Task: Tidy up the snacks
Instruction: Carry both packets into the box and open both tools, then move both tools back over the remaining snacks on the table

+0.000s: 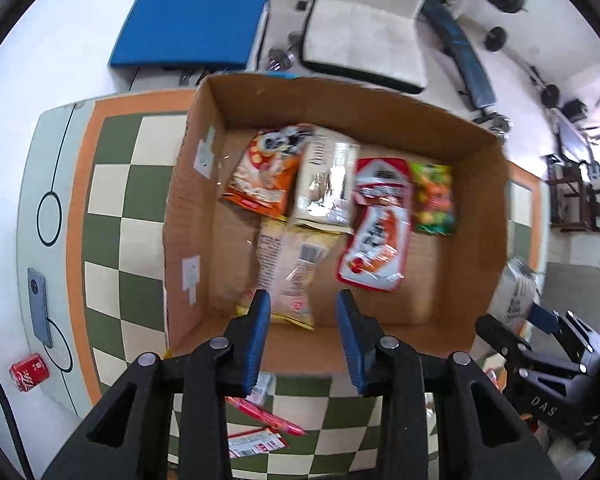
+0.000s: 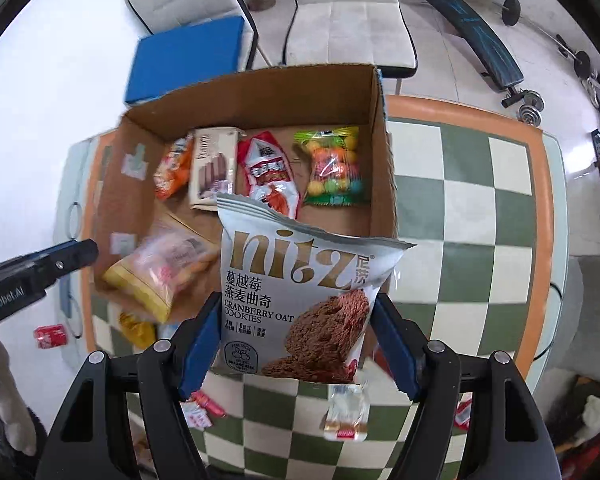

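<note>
The silver cookie bag (image 2: 296, 300) is clamped between the right claw (image 2: 296, 344) pads, hanging over the cardboard box (image 2: 376, 128) at its 5 o'clock corner. Inside lie an orange pack (image 1: 260, 172), beige pack (image 1: 326, 182), red pouch (image 1: 374, 232) and candy bag (image 1: 434, 200). The left claw (image 1: 304, 340) gapes empty above the box, on the checkered desk (image 1: 116, 208).

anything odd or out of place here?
A red soda can lies on its side on the floor beside the table. In the cardboard box, the packets sit orderly; nothing looks spilled.
</note>
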`<state>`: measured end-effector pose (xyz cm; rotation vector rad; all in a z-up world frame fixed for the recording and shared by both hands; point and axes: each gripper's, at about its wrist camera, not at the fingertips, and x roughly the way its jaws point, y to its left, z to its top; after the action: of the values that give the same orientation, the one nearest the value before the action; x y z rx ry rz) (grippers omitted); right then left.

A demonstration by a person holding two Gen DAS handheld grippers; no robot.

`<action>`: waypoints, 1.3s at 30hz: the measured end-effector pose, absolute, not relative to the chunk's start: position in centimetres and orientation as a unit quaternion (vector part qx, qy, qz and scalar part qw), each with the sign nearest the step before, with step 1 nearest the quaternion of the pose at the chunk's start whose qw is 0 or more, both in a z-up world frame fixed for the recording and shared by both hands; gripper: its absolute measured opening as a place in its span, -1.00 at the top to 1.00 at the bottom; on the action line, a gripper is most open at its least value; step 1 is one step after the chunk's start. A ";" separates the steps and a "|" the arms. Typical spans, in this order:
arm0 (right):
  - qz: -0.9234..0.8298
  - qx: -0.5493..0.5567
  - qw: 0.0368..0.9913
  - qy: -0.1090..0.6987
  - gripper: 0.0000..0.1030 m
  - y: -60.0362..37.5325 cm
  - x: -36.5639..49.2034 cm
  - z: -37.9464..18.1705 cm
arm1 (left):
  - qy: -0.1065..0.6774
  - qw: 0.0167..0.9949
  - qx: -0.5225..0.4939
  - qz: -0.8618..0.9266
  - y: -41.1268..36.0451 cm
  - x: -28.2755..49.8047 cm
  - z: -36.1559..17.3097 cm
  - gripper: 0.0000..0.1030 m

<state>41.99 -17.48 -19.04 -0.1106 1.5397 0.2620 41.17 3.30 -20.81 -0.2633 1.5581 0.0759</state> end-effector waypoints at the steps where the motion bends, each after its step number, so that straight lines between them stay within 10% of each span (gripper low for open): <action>1: 0.116 -0.058 0.700 0.702 -0.46 -17.0 42.5 -19.9 | 0.707 0.697 -0.114 0.037 3.6 41.7 -21.7 0.39; 12: 0.077 -0.081 0.652 0.750 -0.67 -15.8 44.5 -25.6 | 0.737 0.664 -0.124 0.035 4.5 42.4 -24.6 0.34; 19: 0.070 -0.073 0.659 0.745 -0.70 -15.9 44.2 -24.4 | 0.726 0.680 -0.103 0.030 4.5 42.2 -23.4 -0.64; 32: 0.137 -0.021 0.701 0.700 -0.80 -14.6 38.3 -19.3 | 0.652 0.751 -0.094 0.050 6.5 32.2 -17.2 -0.71; 39: 0.153 0.037 0.682 0.715 -0.80 -15.2 30.7 -21.5 | 0.694 0.697 -0.147 0.102 10.9 23.7 -23.2 -0.71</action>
<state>30.74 -15.20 -21.54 0.0835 1.6034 0.3428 23.73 10.93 -23.18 -0.3287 1.5472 0.2267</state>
